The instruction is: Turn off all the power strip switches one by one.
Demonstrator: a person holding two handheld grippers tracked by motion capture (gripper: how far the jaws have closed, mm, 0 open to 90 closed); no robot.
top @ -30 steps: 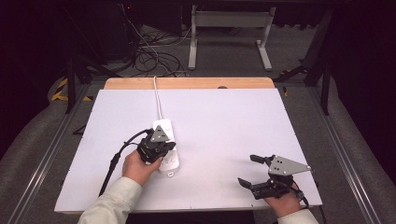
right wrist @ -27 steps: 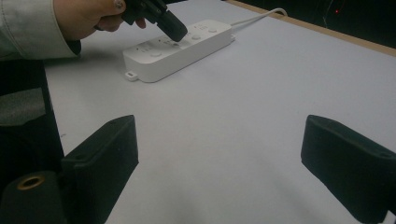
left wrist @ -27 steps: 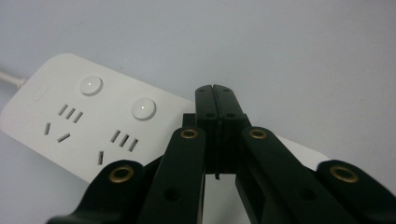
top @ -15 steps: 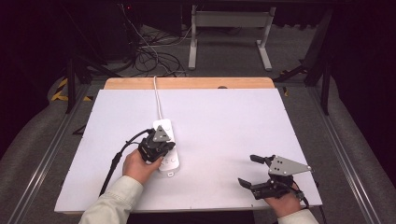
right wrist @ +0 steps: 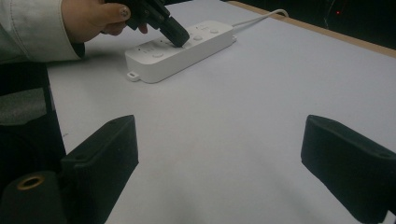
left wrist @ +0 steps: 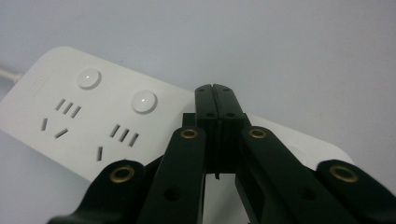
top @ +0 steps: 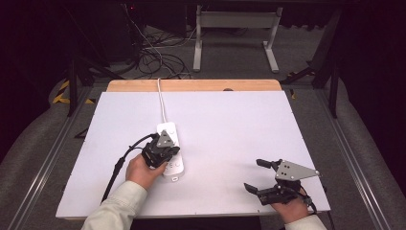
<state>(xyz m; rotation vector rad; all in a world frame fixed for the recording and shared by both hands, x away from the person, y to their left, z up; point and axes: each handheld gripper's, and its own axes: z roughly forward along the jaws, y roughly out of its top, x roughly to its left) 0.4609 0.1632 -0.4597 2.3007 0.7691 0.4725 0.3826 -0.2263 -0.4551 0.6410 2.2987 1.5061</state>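
A white power strip (top: 174, 167) lies left of the middle of the white table top (top: 230, 124), and its white cord (top: 162, 103) runs off toward the far edge. My left gripper (top: 165, 151) is shut with nothing between its jaws, and its closed tips rest on the strip's top beside the round buttons (left wrist: 144, 101). The left gripper view shows the strip (left wrist: 84, 116) with its sockets under the closed gripper (left wrist: 215, 93). My right gripper (top: 254, 175) stands open near the front right of the table, holding nothing. From the right gripper (right wrist: 219, 154), the strip (right wrist: 187, 49) and the left gripper (right wrist: 175, 35) lie ahead.
A wooden strip (top: 191, 85) borders the table's far edge. Loose cables (top: 158, 52) and a metal stand (top: 234, 28) are on the floor behind. A black cable (top: 117, 165) trails from the left gripper across the table.
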